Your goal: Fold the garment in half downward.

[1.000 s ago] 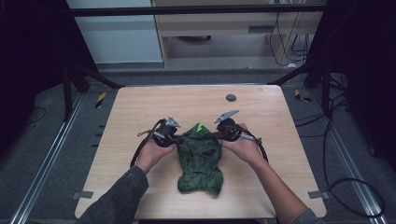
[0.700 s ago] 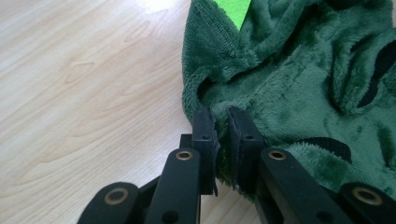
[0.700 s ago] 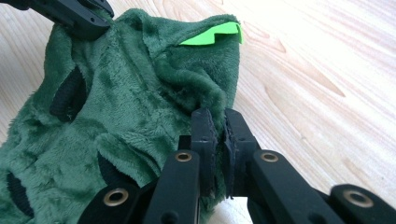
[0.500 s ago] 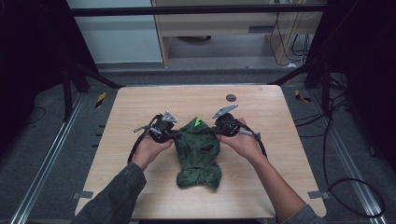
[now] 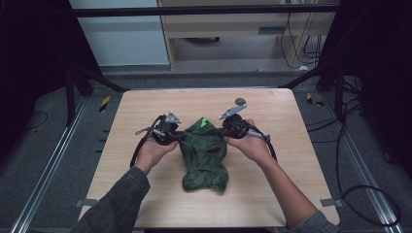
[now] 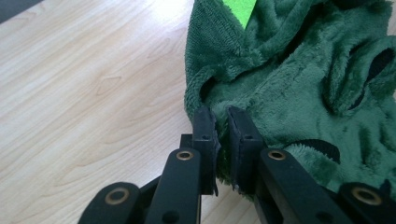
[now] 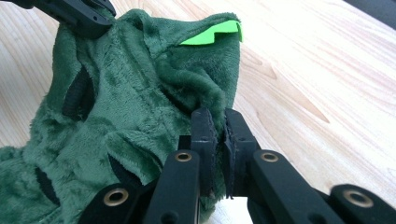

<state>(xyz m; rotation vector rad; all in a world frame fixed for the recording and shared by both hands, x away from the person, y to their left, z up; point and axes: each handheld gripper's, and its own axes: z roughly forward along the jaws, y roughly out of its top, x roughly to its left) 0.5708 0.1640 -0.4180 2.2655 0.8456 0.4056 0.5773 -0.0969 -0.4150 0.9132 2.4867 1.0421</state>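
We hold the green fleece garment [image 5: 204, 155], lying mid-table [image 5: 145, 107], with the left gripper [image 6: 219, 135] and right gripper [image 7: 218, 135] clamped on opposite edges; these thin pinches may slip if we pull unevenly.

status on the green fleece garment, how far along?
Done: both grips are on. The left gripper and the right gripper are each shut on an edge of the green fleece garment, one per side. In hand: holding it at its upper end. Left: it lies crumpled on the table, not yet spread or folded.
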